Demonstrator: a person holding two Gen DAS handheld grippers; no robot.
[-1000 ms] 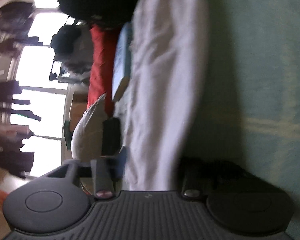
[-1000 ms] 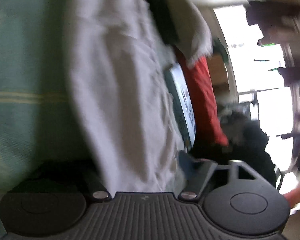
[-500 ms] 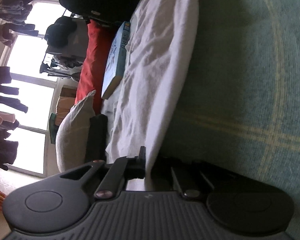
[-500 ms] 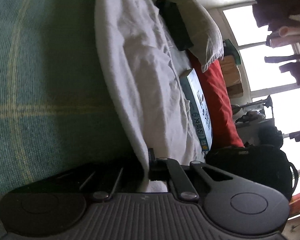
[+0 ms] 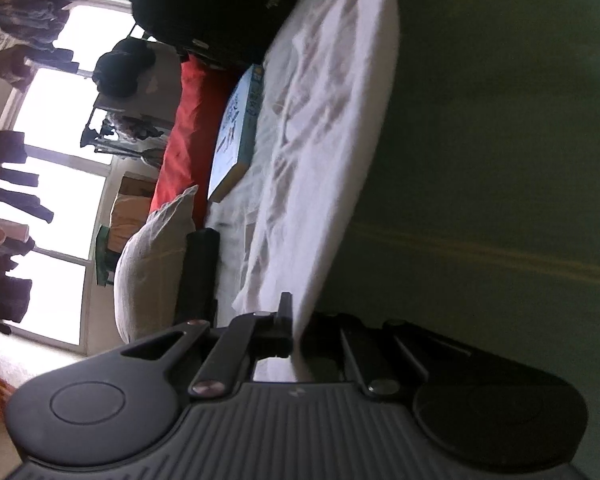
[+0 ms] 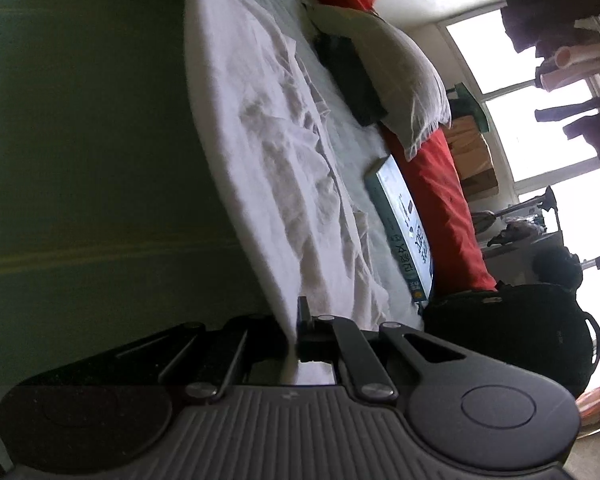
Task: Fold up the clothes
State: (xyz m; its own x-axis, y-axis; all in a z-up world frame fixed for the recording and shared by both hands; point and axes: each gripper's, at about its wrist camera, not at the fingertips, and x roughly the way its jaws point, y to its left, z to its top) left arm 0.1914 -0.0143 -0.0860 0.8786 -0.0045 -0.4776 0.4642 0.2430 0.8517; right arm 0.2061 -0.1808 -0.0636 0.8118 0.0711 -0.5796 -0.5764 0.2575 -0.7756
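Note:
A crumpled white garment [image 5: 320, 128] [image 6: 276, 152] lies stretched along a green checked bedspread [image 5: 500, 160] [image 6: 80, 160]. Both views are rolled on their side. My left gripper [image 5: 296, 320] is shut on the garment's near edge, and the cloth runs away from its jaws. At the other end my right gripper [image 6: 294, 320] is shut on the same edge. The pinched hem is lifted off the bedspread between the two grippers. The far fingertip of the other gripper shows as a dark tab at the top of each view.
Beyond the garment lie a blue book [image 5: 236, 128] [image 6: 404, 232], a red cushion [image 5: 184, 132] [image 6: 444, 200], a pale pillow [image 5: 152, 264] [image 6: 404, 76], a black flat object [image 5: 198, 276] and a black backpack [image 5: 220, 4] [image 6: 508, 332]. Bright windows with hanging clothes stand behind.
Both grippers closed on the garment's near edge and rose with it. The hem now stands lifted and the bedspread lies darker in its shadow.

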